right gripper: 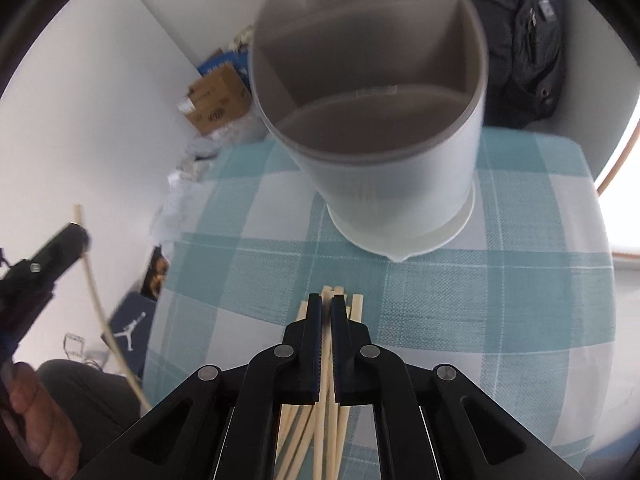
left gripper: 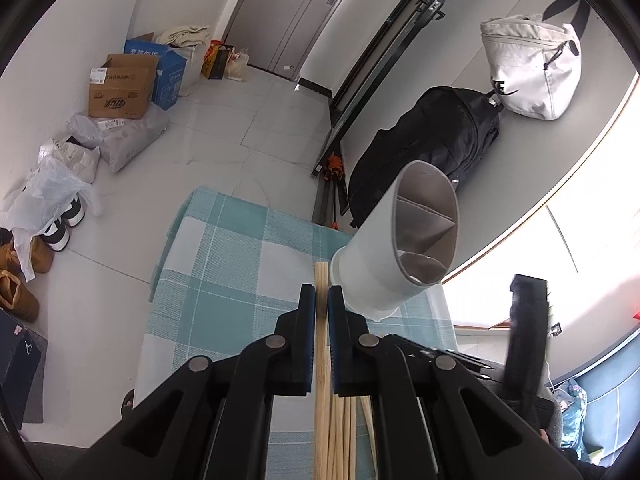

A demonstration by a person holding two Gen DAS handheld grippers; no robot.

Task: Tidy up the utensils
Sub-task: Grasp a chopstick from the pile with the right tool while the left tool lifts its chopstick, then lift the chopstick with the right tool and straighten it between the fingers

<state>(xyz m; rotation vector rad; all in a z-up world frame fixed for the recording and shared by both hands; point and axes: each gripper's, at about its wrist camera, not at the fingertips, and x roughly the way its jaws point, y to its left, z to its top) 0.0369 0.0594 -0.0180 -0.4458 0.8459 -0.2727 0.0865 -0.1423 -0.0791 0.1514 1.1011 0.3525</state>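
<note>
My left gripper (left gripper: 321,300) is clamped on a single pale wooden chopstick (left gripper: 321,280), whose tip shows just past the fingertips; the right wrist view confirms that stick held off the table's left side, lifted clear of the cloth. My right gripper (right gripper: 326,312) is low over the loose pile of chopsticks (right gripper: 342,304) on the table, its jaws drawn nearly together with a stick running between them; I cannot tell whether it is gripped firmly. The pile lies fanned on the teal-and-white checked tablecloth (right gripper: 520,300), beneath and just ahead of the right fingers. The white cylindrical utensil holder (right gripper: 376,128) stands upright on the cloth beyond the pile, apart from it, its interior split by partitions into compartments with no utensils visible inside. Beyond the table, a black backpack (left gripper: 432,140) and a white bag (left gripper: 532,76) are on a grey surface, and cardboard boxes (left gripper: 124,88) stand on the floor.
</note>
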